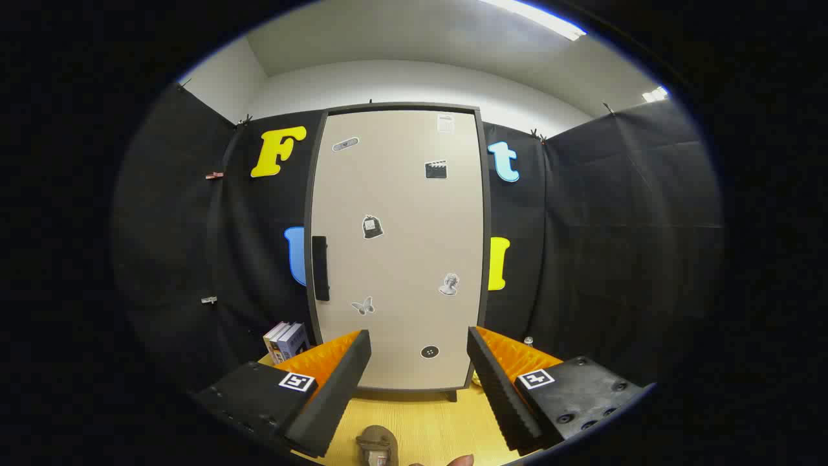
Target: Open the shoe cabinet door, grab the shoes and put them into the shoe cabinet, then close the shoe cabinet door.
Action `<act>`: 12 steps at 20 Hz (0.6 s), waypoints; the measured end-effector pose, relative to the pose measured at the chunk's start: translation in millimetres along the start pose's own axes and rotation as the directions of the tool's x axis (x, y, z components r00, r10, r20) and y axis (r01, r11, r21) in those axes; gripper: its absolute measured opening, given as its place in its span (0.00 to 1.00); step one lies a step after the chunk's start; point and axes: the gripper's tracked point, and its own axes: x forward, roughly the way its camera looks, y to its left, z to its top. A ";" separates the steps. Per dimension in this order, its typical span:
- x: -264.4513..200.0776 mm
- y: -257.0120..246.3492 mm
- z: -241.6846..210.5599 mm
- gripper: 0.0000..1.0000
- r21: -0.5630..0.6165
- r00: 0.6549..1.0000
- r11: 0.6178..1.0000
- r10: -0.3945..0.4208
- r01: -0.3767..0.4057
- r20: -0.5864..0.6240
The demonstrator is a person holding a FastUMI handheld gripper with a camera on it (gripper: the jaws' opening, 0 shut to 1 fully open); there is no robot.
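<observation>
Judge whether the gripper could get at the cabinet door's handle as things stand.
Probably yes: the gripper is open, nothing stands between its fingers and the handle on the closed door, though it sits left of them.

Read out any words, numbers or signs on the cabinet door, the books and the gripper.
Stickers on the cabinet door: pictures, any print too small to read.
Books beside it: spines too blurred.
Gripper, open, facing the door: square coded markers, no words.

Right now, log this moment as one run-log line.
stage: approach | cabinet door: closed | handle: untouched | gripper: open, holding nothing | shoe: on table between fingers
</observation>
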 end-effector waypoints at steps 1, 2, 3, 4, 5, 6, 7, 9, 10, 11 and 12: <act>0.4 0.9 -0.3 0.98 0.000 1.000 1.000 -0.001 0.001 0.000; 0.3 1.3 -0.9 0.98 0.000 1.000 1.000 -0.001 0.001 -0.001; 0.6 1.6 -1.1 0.98 0.001 1.000 1.000 -0.002 0.002 -0.002; 0.6 2.1 -0.9 0.98 0.002 1.000 1.000 -0.003 0.003 -0.003; 1.0 2.3 -1.4 0.98 0.003 1.000 1.000 -0.003 0.003 -0.003; 0.9 2.1 -1.1 0.98 0.002 1.000 1.000 -0.005 0.005 -0.003; 1.9 2.6 -0.6 0.98 0.001 1.000 1.000 -0.007 0.007 -0.003; 2.2 2.1 -1.5 0.98 -0.002 1.000 1.000 -0.010 0.010 -0.005; 2.7 2.4 -2.1 0.98 -0.002 1.000 1.000 -0.011 0.011 -0.007; 3.6 3.1 -2.3 0.98 -0.001 1.000 1.000 -0.012 0.012 -0.008; 4.6 4.2 -2.4 0.98 0.000 1.000 1.000 -0.012 0.012 -0.010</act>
